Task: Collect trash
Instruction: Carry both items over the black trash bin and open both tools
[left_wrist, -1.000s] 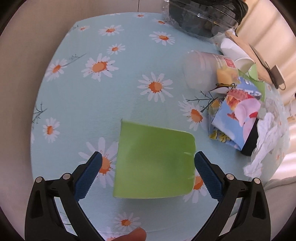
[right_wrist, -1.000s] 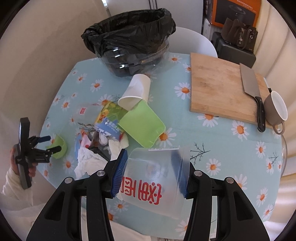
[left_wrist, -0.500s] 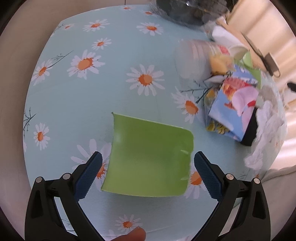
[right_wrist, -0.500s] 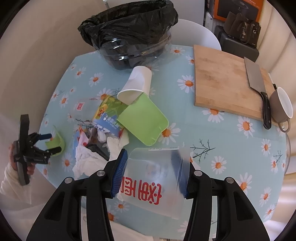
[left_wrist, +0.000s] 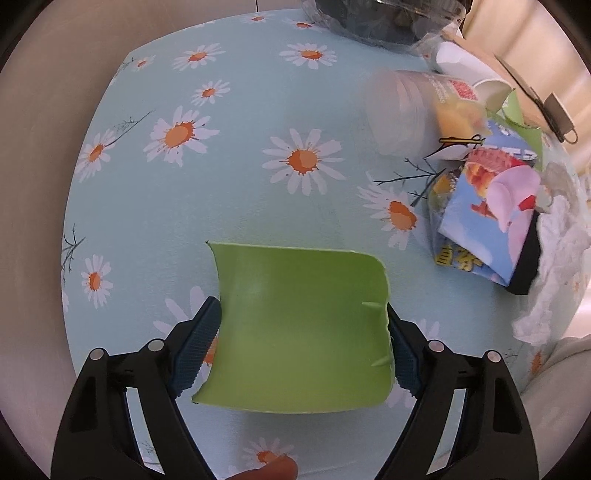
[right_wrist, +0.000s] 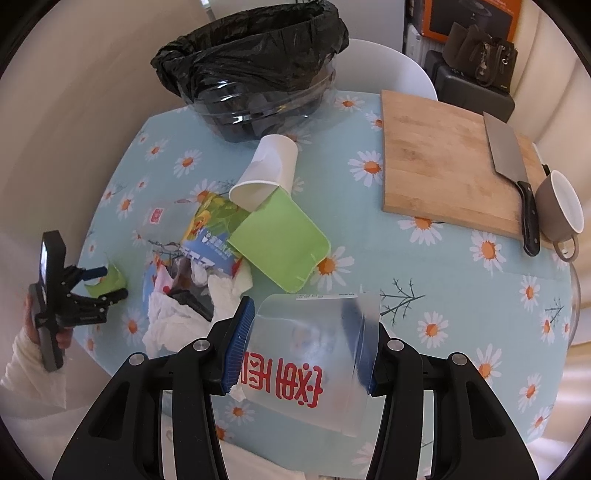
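The left gripper (left_wrist: 303, 332) jaws, just closing, touch the light, bendy green cup (left_wrist: 299, 328) at its sides; the right gripper (right_wrist: 306, 347) grips a thin clear cup (right_wrist: 314, 354).

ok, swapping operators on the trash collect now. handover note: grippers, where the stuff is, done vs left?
Left gripper: jaws have just been closing around the green cup piece on the tablecloth; pads now meet its sides.
Right gripper: shut on the clear plastic cup, held above the table.
Lined bin stands at the table's far side.
Done: nothing visibly binned from here.
Left: bin both held items, then the white paper cup, second green cup, snack wrappers and tissues. Leave the cutting board, cleaver and mug.
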